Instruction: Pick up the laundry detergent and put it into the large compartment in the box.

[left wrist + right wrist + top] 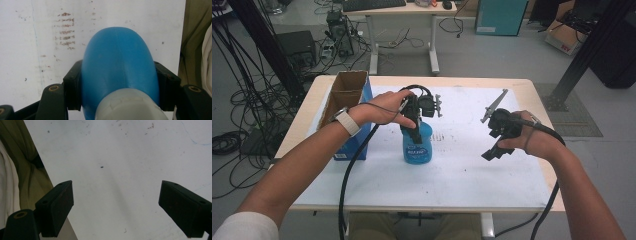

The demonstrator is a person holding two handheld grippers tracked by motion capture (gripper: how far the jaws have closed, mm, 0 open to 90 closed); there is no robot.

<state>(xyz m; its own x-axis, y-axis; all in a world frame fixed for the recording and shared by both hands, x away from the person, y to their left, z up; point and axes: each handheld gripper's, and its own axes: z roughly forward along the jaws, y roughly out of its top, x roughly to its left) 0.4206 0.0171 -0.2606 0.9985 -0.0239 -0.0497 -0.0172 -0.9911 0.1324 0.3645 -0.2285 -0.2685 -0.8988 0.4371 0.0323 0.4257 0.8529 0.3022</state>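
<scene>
Bottle (417, 145): bright blue, small white label with blue letters; whitish top part.
Left gripper (414, 127): black, black cable. Pads (72, 85): black.
Right gripper (493, 150): black, grey plate on top. Pads (56, 207): black.
Table (532, 90): light wood edge. Paper sheet (462, 170): white, with small brown smudges in rows and tiny dark specks, thin blue line.
Box (347, 97): brown cardboard inside, blue outside.
Watch (346, 120): white strap.
Sleeve (247, 227): white.
Floor (492, 55): grey, black cables.
</scene>
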